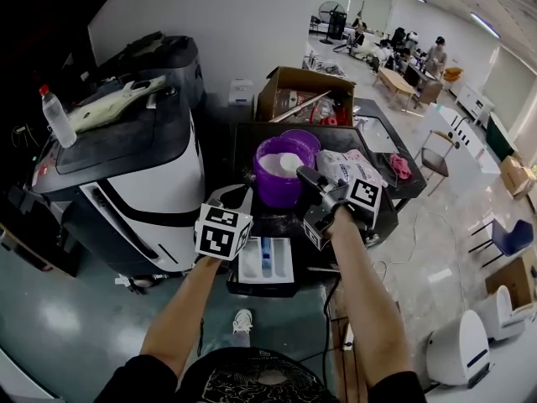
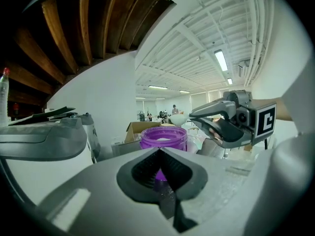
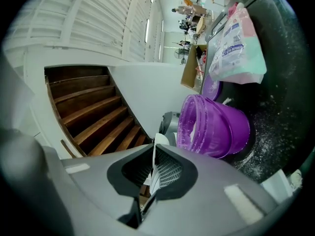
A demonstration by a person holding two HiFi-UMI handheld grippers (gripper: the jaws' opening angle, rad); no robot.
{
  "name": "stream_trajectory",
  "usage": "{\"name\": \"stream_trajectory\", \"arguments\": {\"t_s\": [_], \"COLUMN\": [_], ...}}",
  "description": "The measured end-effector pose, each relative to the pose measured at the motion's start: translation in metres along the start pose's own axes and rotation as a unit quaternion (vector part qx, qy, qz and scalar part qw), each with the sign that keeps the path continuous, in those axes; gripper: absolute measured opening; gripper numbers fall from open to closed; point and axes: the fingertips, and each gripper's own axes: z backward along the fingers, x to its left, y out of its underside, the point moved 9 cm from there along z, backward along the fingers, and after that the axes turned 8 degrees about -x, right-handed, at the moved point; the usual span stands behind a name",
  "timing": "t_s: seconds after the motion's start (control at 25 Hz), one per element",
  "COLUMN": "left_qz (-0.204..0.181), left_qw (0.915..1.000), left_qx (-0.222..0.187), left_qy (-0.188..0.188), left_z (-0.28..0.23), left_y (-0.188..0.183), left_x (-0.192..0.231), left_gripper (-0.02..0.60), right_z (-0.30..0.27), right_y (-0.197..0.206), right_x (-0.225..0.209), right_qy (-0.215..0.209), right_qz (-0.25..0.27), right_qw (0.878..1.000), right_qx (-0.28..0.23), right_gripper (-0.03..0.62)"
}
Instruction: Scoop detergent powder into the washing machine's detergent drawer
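Scoop (image 2: 178, 119) sits clamped by its handle in the right gripper's (image 3: 153, 168) jaws, poised over the tub (image 1: 273, 196) to lift powder (image 1: 273, 165). The drawer (image 1: 250, 267) lies open at the tub's 6 o'clock. The left gripper's (image 2: 162, 173) jaws are together and empty.

white wall (image 1: 252, 23), glossy floor (image 1: 436, 250), ceiling strip lights (image 2: 220, 60)

1. One round purple plastic tub (image 1: 273, 193).
2. One round purple plastic lid (image 1: 304, 138).
3. One white plastic scoop (image 3: 160, 140).
4. One pulled-out white detergent drawer (image 1: 250, 263).
5. One printed plastic bag (image 1: 344, 168).
6. One open brown cardboard box (image 1: 294, 91).
7. One clear plastic bottle with a red cap (image 1: 57, 117).
8. Two grey hand-held grippers: left gripper (image 2: 160, 154), right gripper (image 3: 153, 168).
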Motion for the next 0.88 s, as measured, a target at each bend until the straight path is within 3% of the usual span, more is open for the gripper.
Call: {"name": "stream_trajectory", "arguments": {"t_s": [0.88], "left_qz": [-0.002], "left_qw": [0.9994], "left_qx": [0.008], "left_qy": [-0.033], "left_z": [0.059], "left_y": [0.015], "left_x": [-0.036], "left_gripper": [0.002], "right_z": [0.057], "right_y": [0.037], "right_x": [-0.001], "right_qy": [-0.009], "right_qz": [0.016], "right_qw": [0.999], "right_qx": [0.041], "right_gripper": [0.035]}}
